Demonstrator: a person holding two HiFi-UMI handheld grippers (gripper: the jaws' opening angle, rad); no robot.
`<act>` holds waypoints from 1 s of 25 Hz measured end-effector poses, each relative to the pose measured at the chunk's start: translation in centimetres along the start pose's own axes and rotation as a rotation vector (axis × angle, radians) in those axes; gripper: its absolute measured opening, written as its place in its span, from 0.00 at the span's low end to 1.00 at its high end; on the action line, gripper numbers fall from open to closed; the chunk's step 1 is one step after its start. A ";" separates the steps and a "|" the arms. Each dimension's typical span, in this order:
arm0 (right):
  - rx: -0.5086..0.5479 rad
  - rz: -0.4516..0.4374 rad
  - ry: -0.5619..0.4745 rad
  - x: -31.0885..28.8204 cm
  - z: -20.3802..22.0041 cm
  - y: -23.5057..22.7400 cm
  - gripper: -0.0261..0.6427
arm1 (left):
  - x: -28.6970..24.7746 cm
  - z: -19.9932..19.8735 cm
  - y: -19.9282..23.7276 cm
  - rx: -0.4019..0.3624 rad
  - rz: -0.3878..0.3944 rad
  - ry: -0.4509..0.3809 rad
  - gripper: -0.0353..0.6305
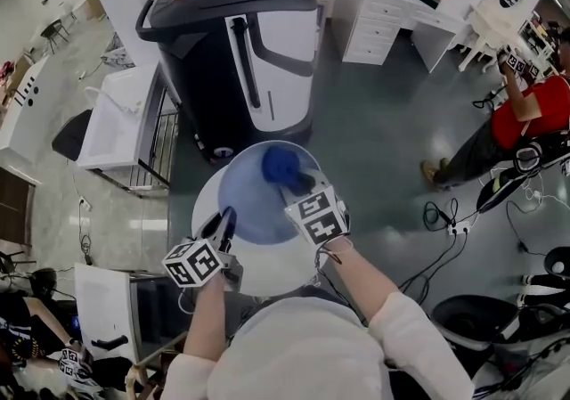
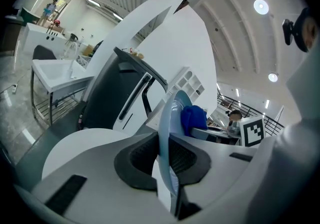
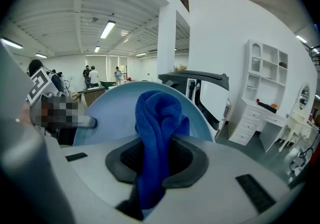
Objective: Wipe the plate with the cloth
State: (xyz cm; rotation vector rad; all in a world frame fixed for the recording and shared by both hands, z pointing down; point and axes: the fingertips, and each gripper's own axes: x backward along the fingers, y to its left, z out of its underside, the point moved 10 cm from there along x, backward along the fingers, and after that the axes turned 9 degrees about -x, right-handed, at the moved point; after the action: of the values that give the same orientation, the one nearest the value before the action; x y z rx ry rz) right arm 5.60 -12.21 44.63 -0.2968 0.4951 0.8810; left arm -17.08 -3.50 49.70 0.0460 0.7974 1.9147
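A light blue plate is held up on edge over a round white table. My left gripper is shut on the plate's near-left rim; in the left gripper view the plate runs edge-on between the jaws of that gripper. A bunched blue cloth rests against the plate's upper right face, with my right gripper shut on it. The right gripper view shows the cloth clamped in that gripper, with the plate just behind.
A tall black-and-white machine stands just beyond the table. A white sink stand is at the left and white drawers at the back right. A person in red sits at the right, with cables on the floor.
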 end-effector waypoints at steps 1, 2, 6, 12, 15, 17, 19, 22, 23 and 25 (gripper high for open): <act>0.011 -0.015 -0.002 -0.3 -0.2 0.6 0.18 | -0.1 0.0 0.0 -0.001 0.000 0.003 0.13; 0.022 -0.032 -0.002 -0.6 -0.3 1.3 0.18 | -0.2 0.1 0.1 -0.001 0.000 0.004 0.13; 0.077 -0.116 0.025 -1.2 0.2 4.3 0.18 | -0.2 -0.2 0.3 0.006 -0.006 -0.005 0.13; 0.110 -0.191 0.110 -1.4 2.8 6.5 0.18 | 0.0 -0.9 1.3 0.021 -0.022 -0.024 0.13; 0.092 -0.183 0.138 -0.9 4.3 5.7 0.18 | 0.2 -0.8 1.7 0.038 -0.026 -0.034 0.13; 0.068 -0.163 0.158 -0.5 5.0 4.5 0.18 | 0.2 -0.7 1.9 0.049 -0.028 -0.036 0.12; 0.039 -0.128 0.166 0.0 5.3 3.1 0.18 | 0.2 -0.6 2.0 0.055 -0.026 -0.034 0.12; 0.006 -0.055 0.153 0.2 4.9 1.0 0.18 | 0.2 -0.3 2.0 0.052 -0.021 -0.020 0.12; -0.003 -0.032 0.145 0.2 4.5 0.3 0.18 | 0.1 -0.1 2.0 0.052 -0.019 -0.015 0.13; -0.019 0.008 0.123 0.3 3.6 -0.8 0.18 | 0.0 0.4 1.9 0.052 -0.012 -0.002 0.12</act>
State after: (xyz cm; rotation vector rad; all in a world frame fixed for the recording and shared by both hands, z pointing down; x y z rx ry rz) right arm 7.43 -10.95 47.57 -0.3678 0.6028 0.8792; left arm -18.45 -3.79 51.02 0.0750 0.8440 1.8825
